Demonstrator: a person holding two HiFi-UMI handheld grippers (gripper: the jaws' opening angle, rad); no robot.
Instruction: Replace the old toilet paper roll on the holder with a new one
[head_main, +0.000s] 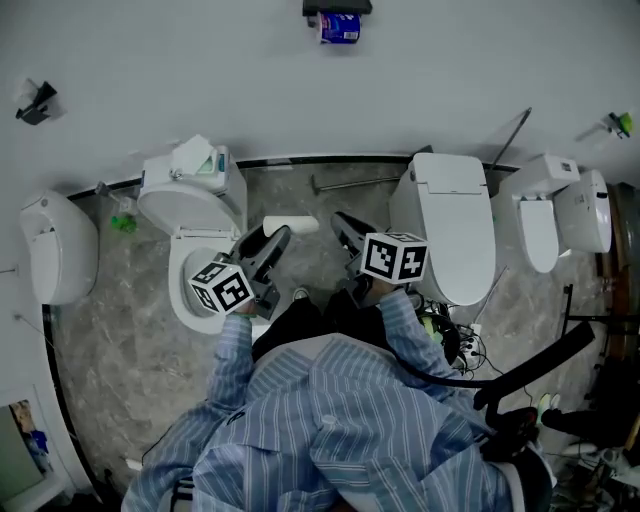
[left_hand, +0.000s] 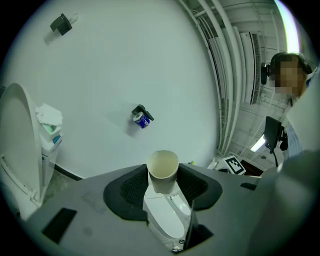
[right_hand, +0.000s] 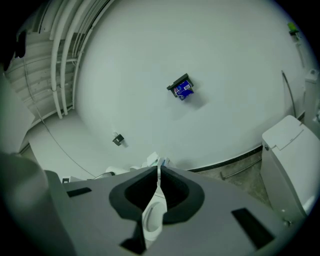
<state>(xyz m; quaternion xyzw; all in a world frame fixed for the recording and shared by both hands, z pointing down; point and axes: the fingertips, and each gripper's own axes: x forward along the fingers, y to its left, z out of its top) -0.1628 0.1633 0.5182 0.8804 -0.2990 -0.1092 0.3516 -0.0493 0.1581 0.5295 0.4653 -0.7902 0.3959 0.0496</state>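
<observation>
While the holder (head_main: 338, 8) on the wall carries a blue-and-white roll (head_main: 340, 28), the head view shows the left gripper (head_main: 275, 238) well below it, clamped on a pale tube (head_main: 295, 225), with the right gripper (head_main: 345, 228) also below it, near the tube. Left gripper view: jaws partway apart, pressing the tube (left_hand: 161, 172), which is hollow and empty, below the holder (left_hand: 141, 111). Right gripper view: jaws closed together on nothing, pointing below the holder (right_hand: 177, 84), roll (right_hand: 185, 92) inside.

Wht roll (head_main: 290, 225), blue-striped shirt (head_main: 340, 420)
</observation>
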